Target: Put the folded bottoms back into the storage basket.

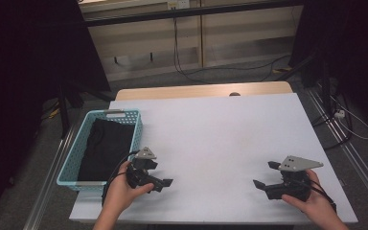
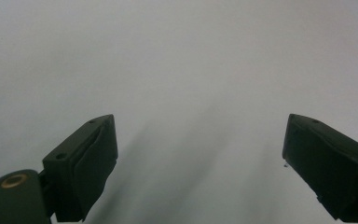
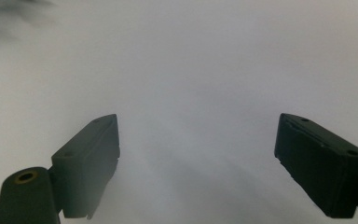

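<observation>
A turquoise basket (image 1: 74,153) stands at the table's left edge with a black cloth (image 1: 104,146) lying inside it. Just right of the basket, near the front edge, a hand holds my left gripper (image 1: 162,175); its jaws point right and stand open with nothing between them. In the left gripper view the left gripper (image 2: 200,161) faces bare white table. My right gripper (image 1: 263,174) rests in the other hand at the front right, jaws pointing left, open and empty. The right gripper (image 3: 198,161) looks onto bare table in its own view too.
The white table top (image 1: 220,129) stretches between and beyond the two grippers. A wooden strip (image 1: 196,90) runs along its far edge. Cables (image 1: 206,72) lie on the floor behind the table, and dark stands flank both sides.
</observation>
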{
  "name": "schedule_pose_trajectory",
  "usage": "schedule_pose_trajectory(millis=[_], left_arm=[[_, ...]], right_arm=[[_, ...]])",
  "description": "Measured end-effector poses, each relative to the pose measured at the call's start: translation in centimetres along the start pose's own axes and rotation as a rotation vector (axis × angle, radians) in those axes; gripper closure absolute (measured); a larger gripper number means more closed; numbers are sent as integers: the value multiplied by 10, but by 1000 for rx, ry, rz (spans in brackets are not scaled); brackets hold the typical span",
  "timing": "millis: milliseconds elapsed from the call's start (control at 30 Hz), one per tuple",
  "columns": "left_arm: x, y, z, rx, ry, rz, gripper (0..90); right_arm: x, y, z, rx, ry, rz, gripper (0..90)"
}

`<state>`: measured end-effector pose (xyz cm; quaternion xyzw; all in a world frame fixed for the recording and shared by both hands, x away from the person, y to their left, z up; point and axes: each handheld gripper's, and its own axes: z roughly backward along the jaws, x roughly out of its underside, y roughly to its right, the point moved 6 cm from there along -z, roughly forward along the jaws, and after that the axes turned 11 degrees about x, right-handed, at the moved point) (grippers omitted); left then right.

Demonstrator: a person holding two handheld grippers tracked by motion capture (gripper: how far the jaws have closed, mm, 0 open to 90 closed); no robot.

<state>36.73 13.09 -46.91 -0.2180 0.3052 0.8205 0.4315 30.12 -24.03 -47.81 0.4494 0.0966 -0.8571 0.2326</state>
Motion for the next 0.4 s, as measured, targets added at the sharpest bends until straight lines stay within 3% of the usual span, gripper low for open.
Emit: schedule_pose_trajectory(millis=[400], left_arm=[[1, 0, -2, 2, -12, 3, 102]], right_arm=[[0, -2, -1, 0, -3, 7, 137]])
